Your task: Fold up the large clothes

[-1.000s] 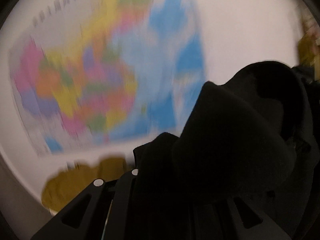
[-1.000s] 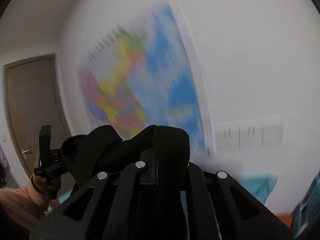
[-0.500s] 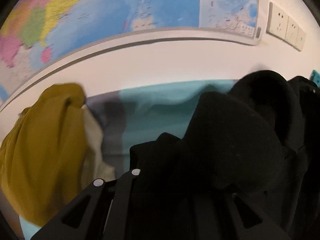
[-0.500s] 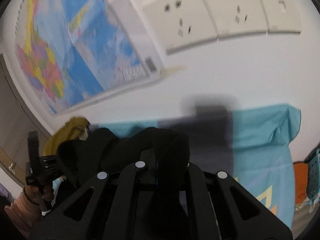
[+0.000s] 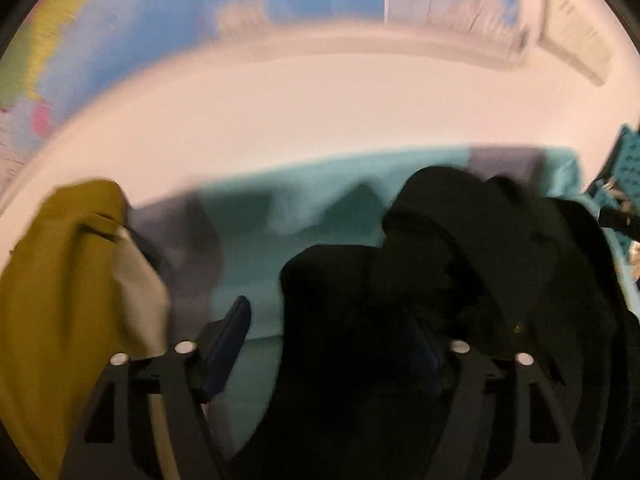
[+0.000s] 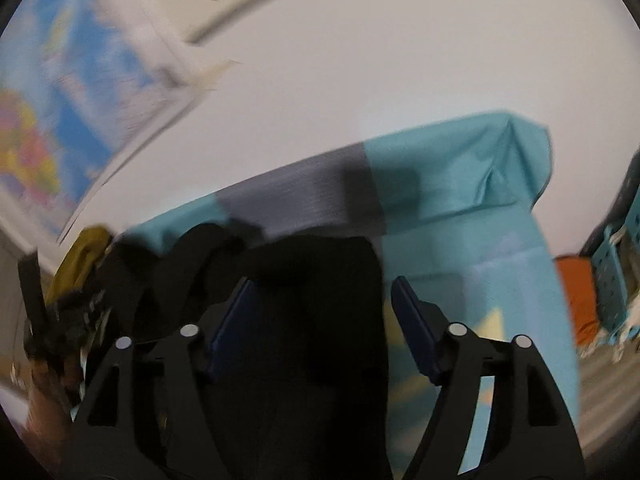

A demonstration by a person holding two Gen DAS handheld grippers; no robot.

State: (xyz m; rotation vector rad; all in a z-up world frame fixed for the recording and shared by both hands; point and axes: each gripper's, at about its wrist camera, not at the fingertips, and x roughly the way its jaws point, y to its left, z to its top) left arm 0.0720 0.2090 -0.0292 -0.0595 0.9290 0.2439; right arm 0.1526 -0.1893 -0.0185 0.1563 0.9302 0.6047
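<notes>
Black two-finger left gripper [image 5: 332, 344] points forward and slightly down toward a teal-covered surface [image 5: 256, 280], its fingers spread wide; one blue-padded finger [image 5: 228, 340] stands bare on the left, while the other is buried under a bulky black garment [image 5: 460, 280]. The cloth lies in the gap but nothing is pinching it. From the right wrist view, the black right gripper [image 6: 320, 336] is angled the same way, both blue pads [image 6: 412, 332] well apart and released, with a strip of the same black garment [image 6: 312, 340] draped loosely between them, touching the left pad and clear of the right one. At the left edge of that view the other tool and the hand [image 6: 48, 380] holding it appear, blurred.

No writing can be read: the coloured wall map [image 5: 160, 12] and the pale wall fittings beside it are smeared by motion.

The black garment is thick, matte and heavily bunched, heaped over the teal cover in rounded folds, with a tiny brass-coloured stud [image 5: 519, 327] on it. A mustard-yellow cloth [image 5: 64, 288] with a pale lining sits bunched to its left, and a teal perforated crate [image 6: 612, 280] and an orange item [image 6: 572, 288] lie at the far right.
</notes>
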